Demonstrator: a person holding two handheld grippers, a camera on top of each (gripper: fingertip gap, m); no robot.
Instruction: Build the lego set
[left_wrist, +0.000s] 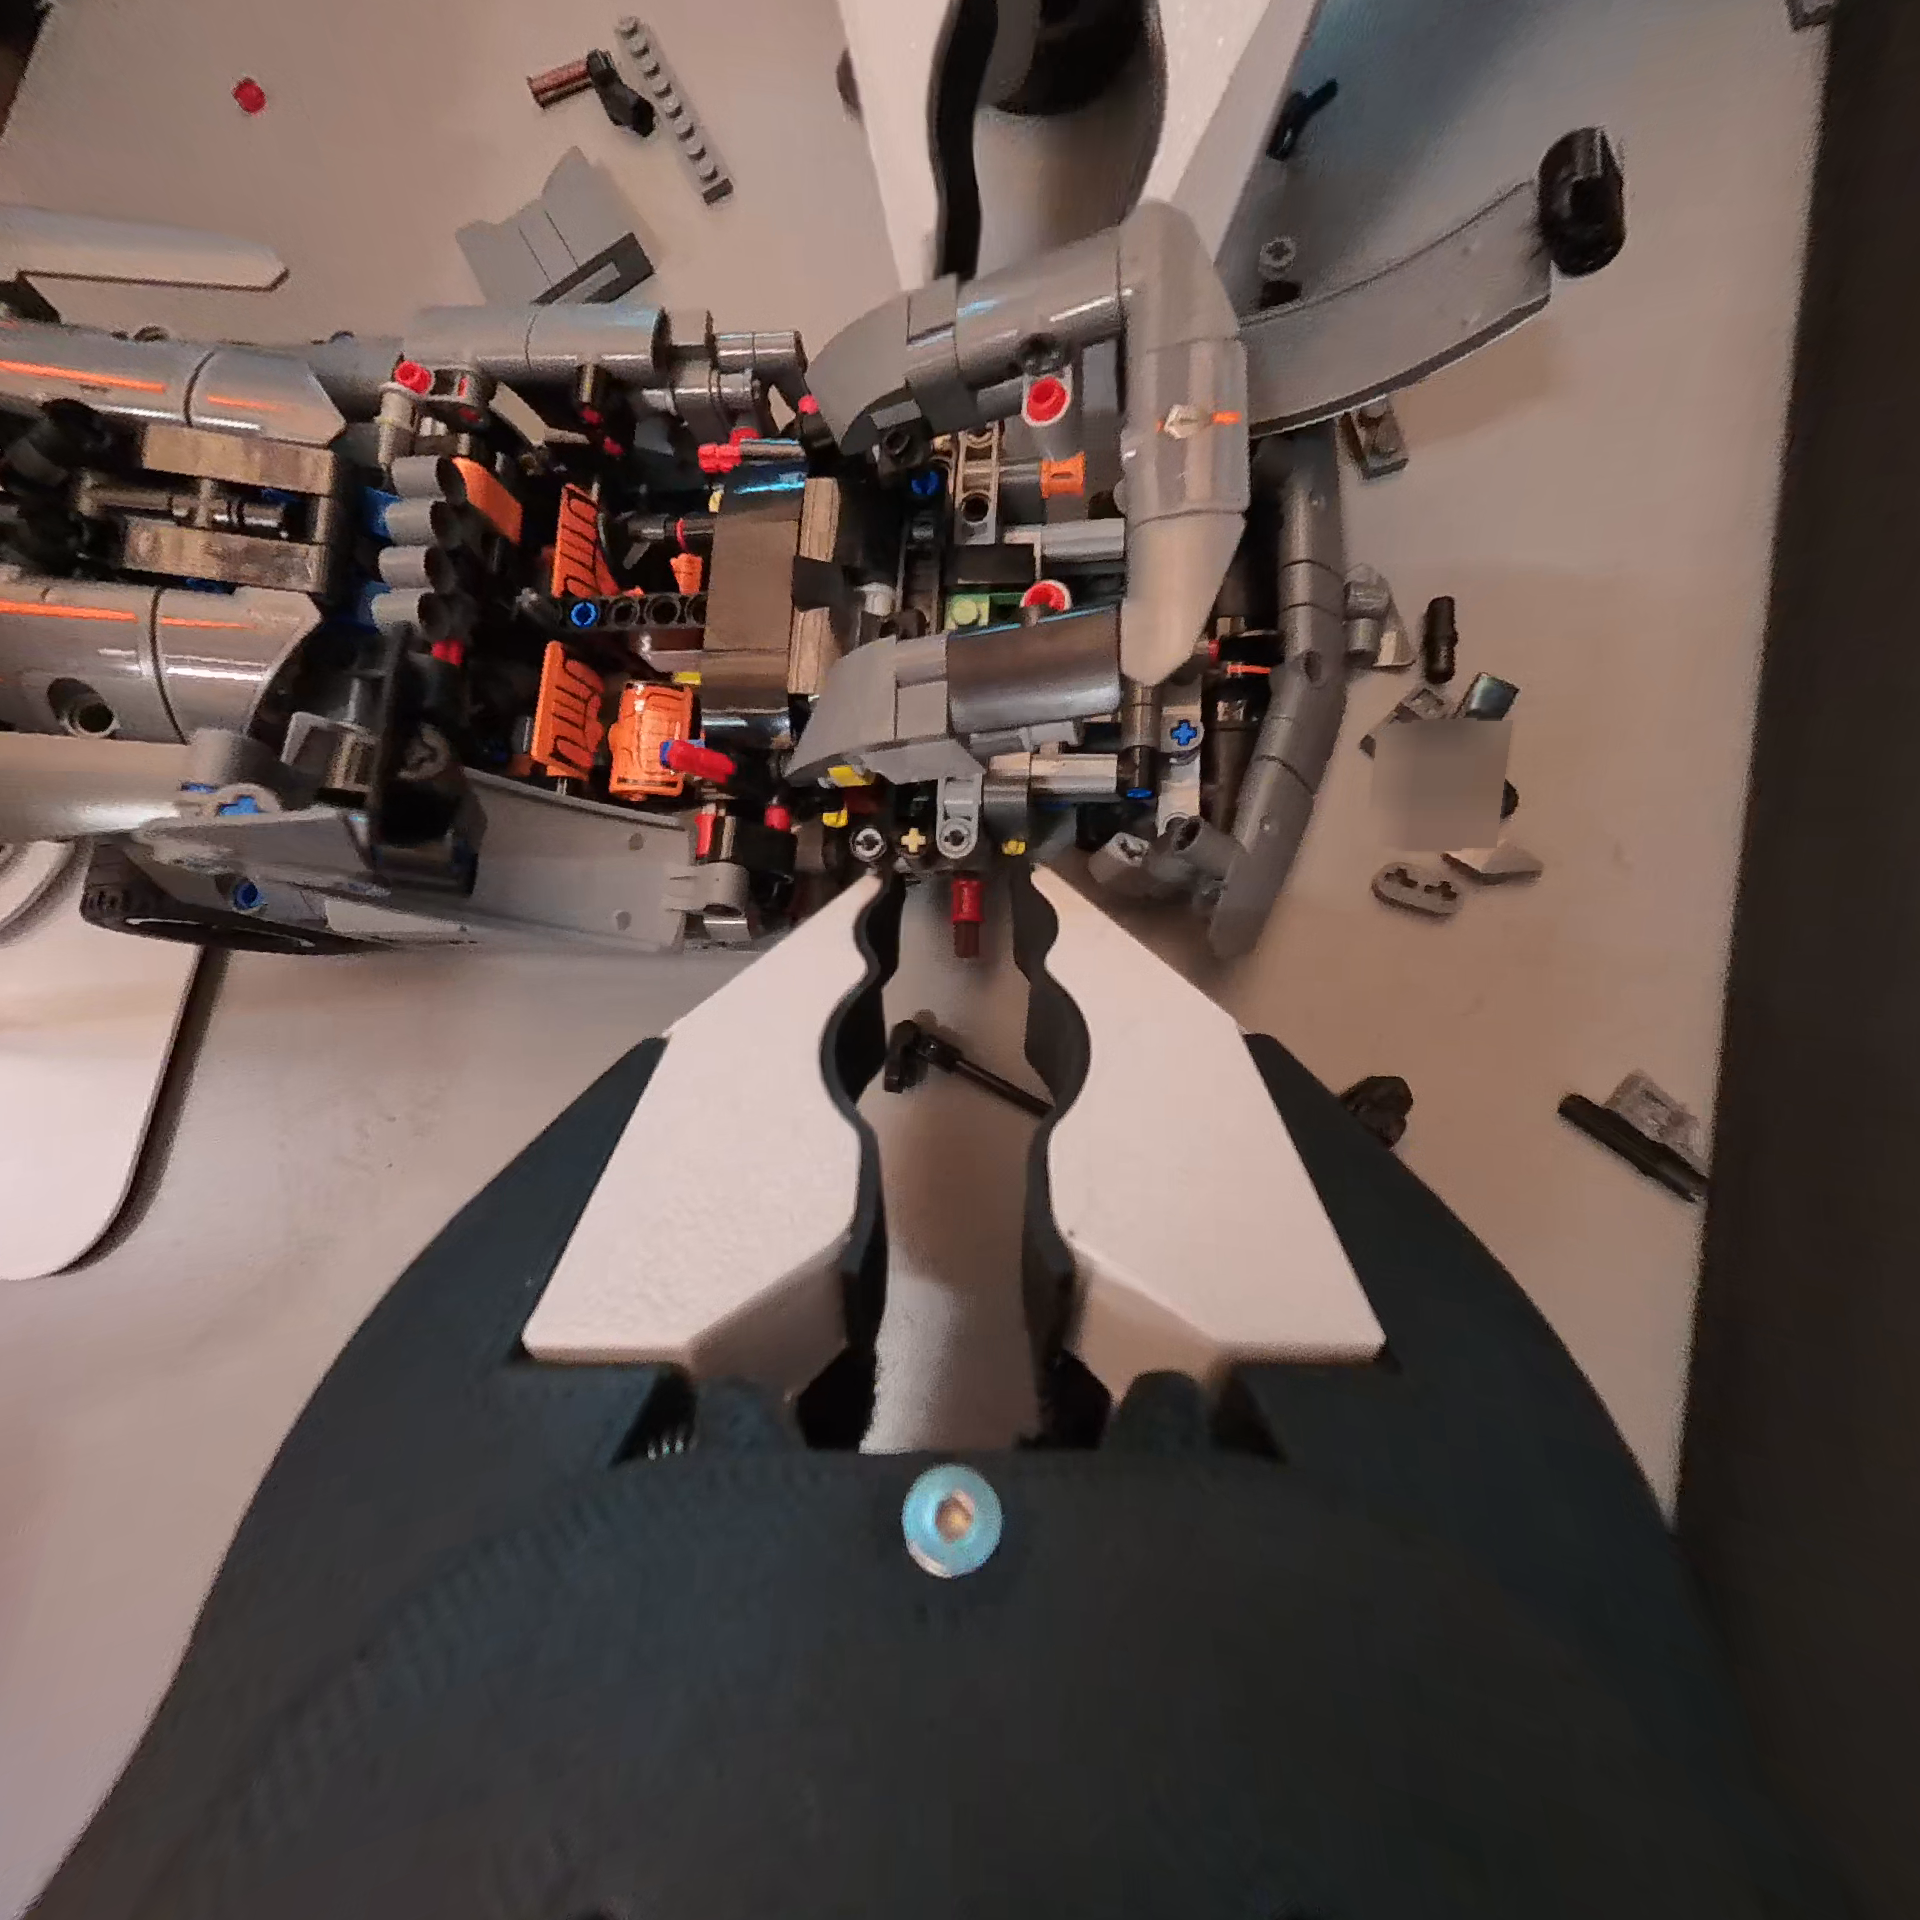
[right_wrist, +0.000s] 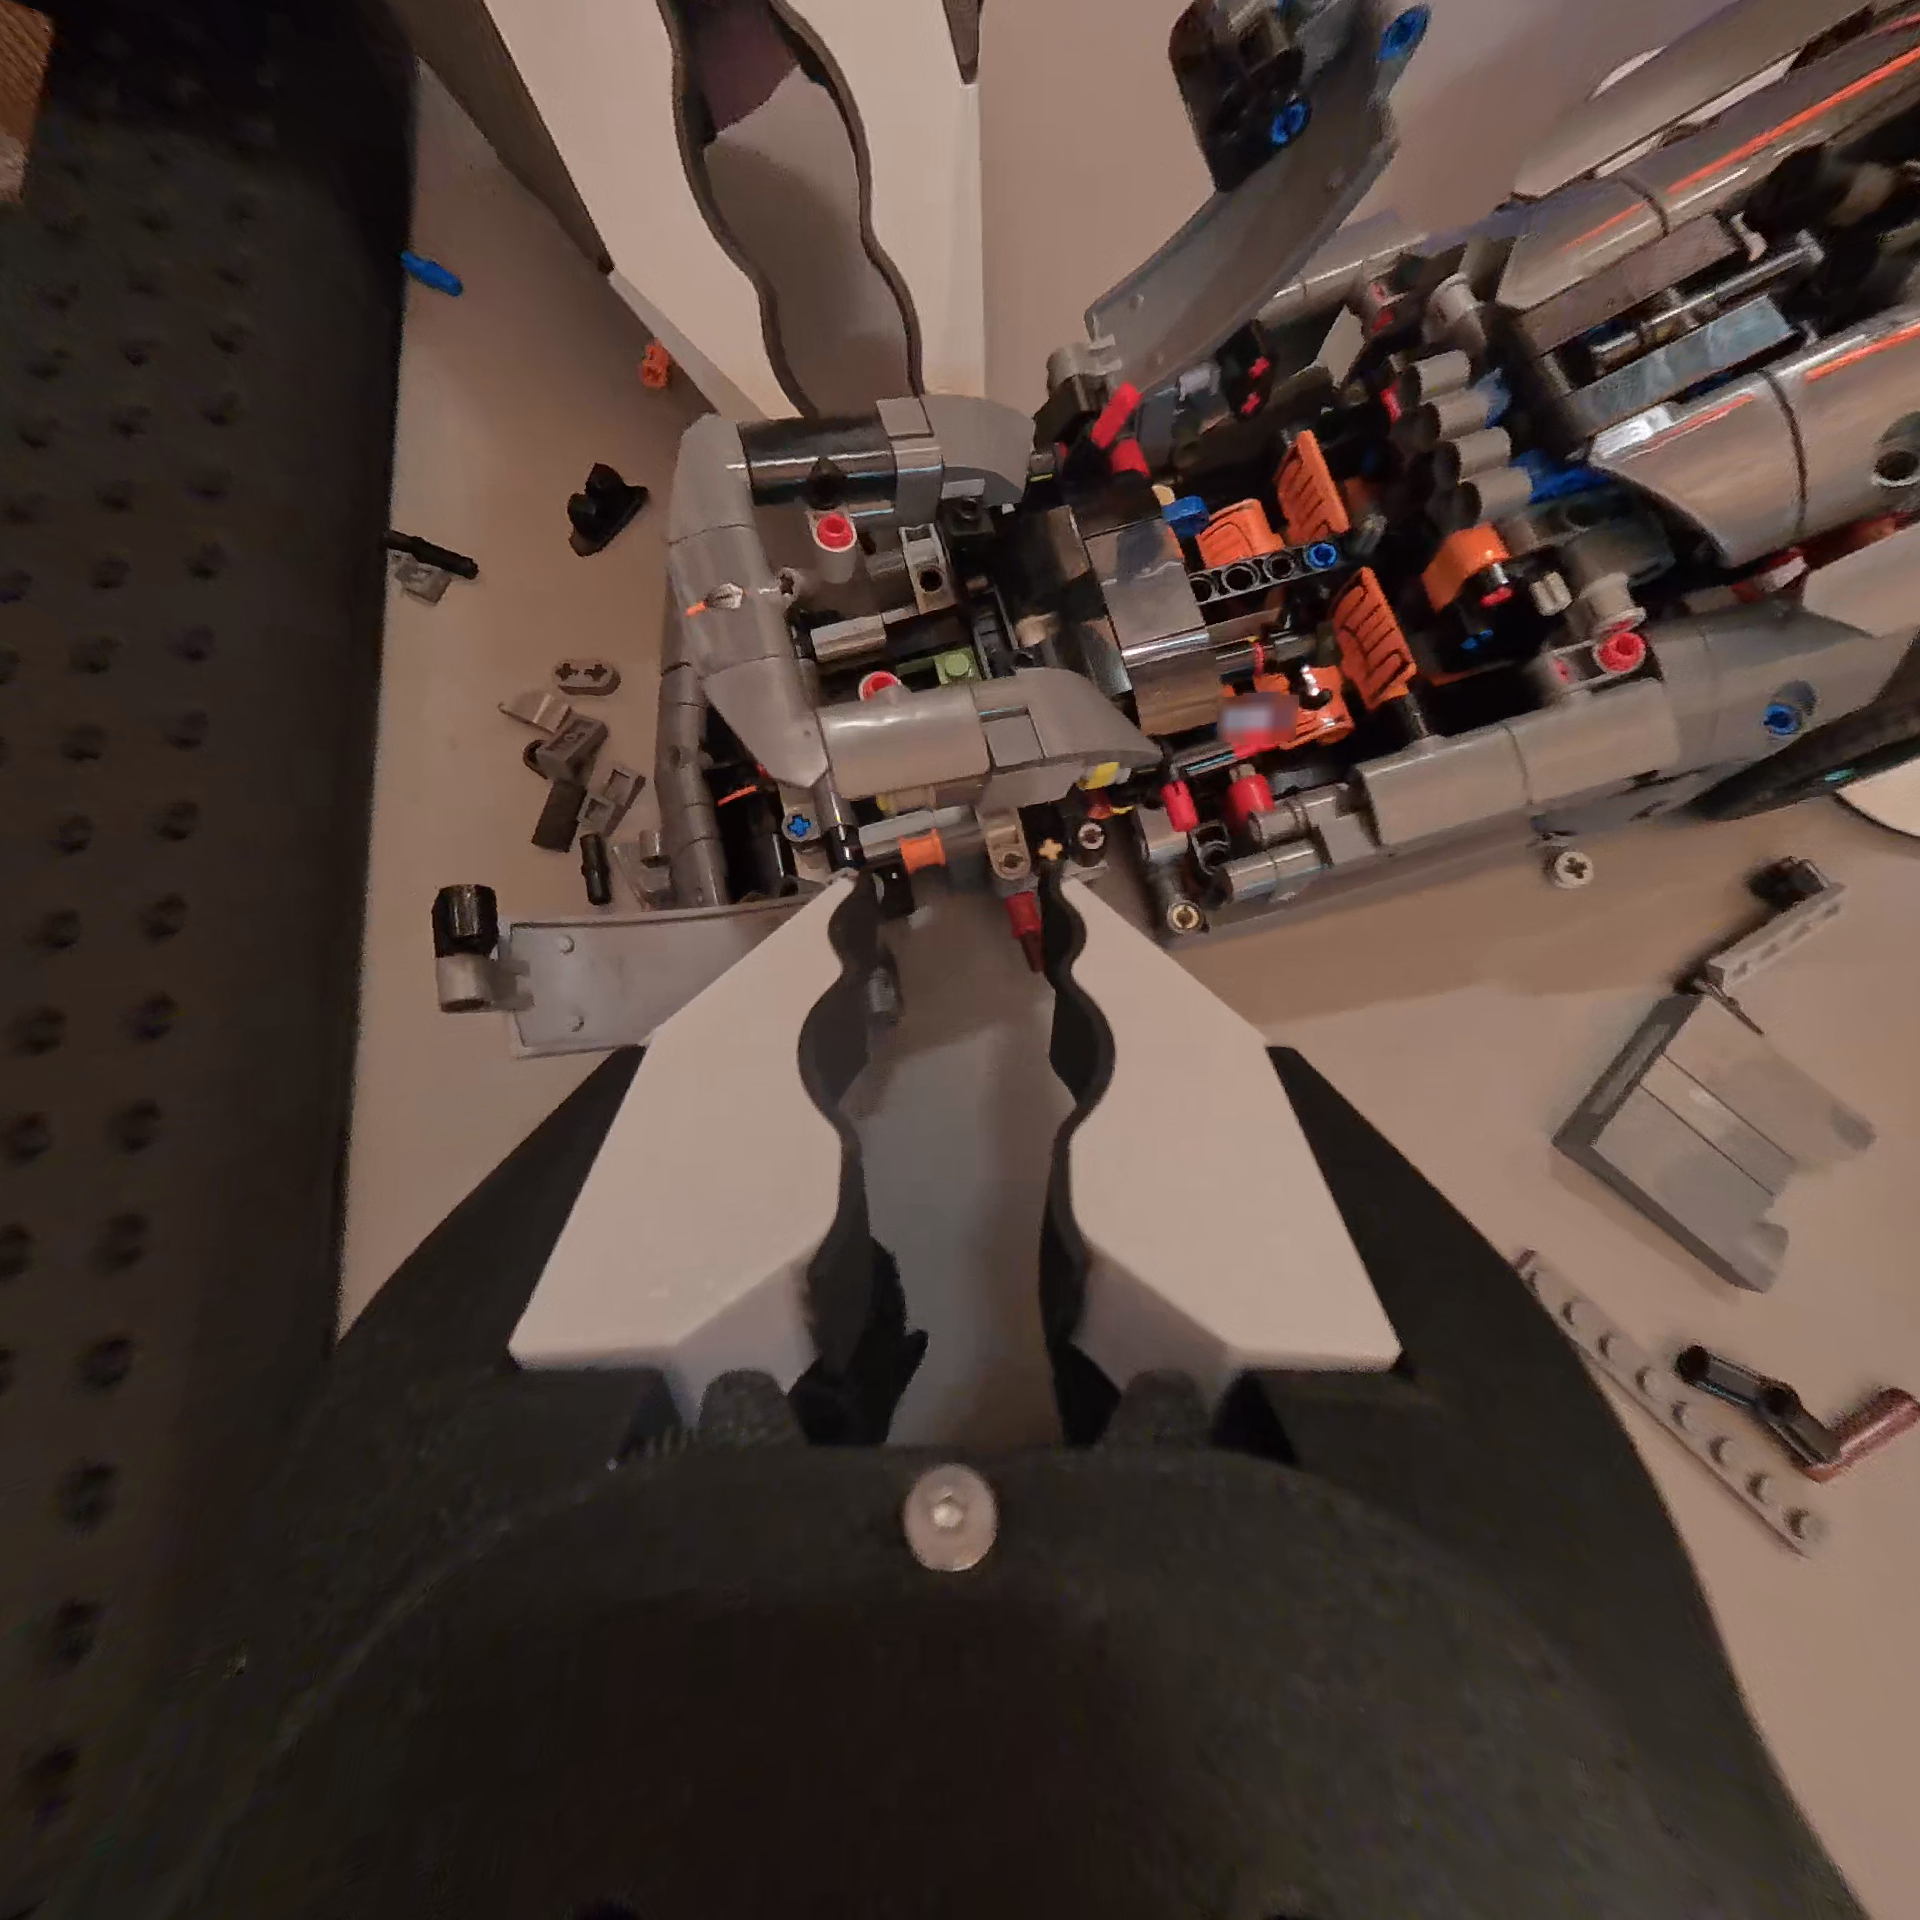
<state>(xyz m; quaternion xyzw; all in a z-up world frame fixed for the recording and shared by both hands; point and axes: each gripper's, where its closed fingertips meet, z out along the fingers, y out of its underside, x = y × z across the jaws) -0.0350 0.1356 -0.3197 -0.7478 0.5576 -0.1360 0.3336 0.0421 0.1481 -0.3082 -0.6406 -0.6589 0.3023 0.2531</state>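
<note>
We see a large grey lego model (left_wrist: 644, 582) lying on a pale table (left_wrist: 416, 1091), its open interior showing orange, red, blue and black parts. In the left wrist view it stretches from the left edge to right of centre; in the right wrist view (right_wrist: 1299, 623) it runs from the centre to the far right.

The left gripper (left_wrist: 951, 883) sits at the near edge of the model with its jaws narrowly parted. Its white fingertips (left_wrist: 831, 925) reach the row of pin holes on the model's underside. A dark red pin (left_wrist: 967, 914) hangs from that row into the gap between the tips — whether either finger touches it we cannot tell.

The right gripper (right_wrist: 945, 883) meets the same part of the model from the opposite side, jaws likewise narrow. A red pin (right_wrist: 1023, 920) lies just inside its right fingertip; contact is unclear in this view. Each view also shows the other gripper's fingers beyond the model.

Loose parts lie around the model:
- a curved grey panel (left_wrist: 1392, 312) with a black connector (left_wrist: 1581, 197) at its far right end;
- a long grey studded plate (left_wrist: 675, 109) at the far left;
- a black axle (left_wrist: 966, 1070) on the table between the left gripper's fingers;
- small grey pieces (right_wrist: 582, 758) left of the model in the right wrist view.

A dark studded mat (right_wrist: 177, 727) borders the table in the right wrist view.
</note>
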